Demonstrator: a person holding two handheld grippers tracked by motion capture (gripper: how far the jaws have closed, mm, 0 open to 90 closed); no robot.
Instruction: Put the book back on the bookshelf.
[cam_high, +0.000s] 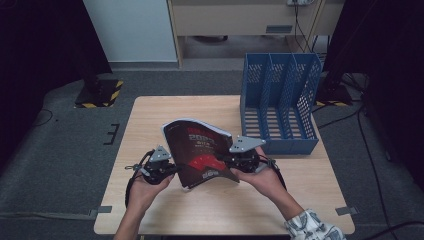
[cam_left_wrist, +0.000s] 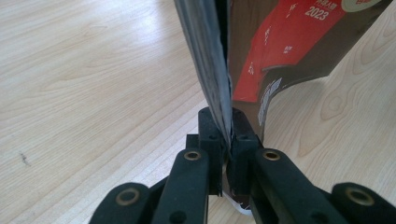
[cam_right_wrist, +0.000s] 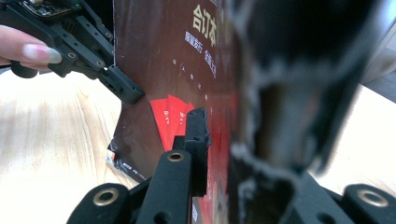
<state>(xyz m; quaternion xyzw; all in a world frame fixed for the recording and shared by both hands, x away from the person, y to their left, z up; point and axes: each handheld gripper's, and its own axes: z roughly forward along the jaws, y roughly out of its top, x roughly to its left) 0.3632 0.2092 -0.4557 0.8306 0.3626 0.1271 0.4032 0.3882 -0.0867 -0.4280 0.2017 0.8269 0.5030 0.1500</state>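
Pale wood counter (cam_high: 150, 210) fills the lower middle of the high view, and above it a person holds a dark red magazine (cam_high: 200, 150) off the surface at centre frame, with a blue file rack (cam_high: 280, 100) standing at the upper right. Left hand-held gripper (cam_left_wrist: 228, 135) is pinching the magazine's edge tightly, while the right hand-held gripper (cam_high: 235, 161) has the opposite edge between its jaws, though I cannot tell whether those pads truly press. To do this well, I judge they should keep the magazine flat between both grips, turn it upright and line its spine up with one rack slot before lowering it.
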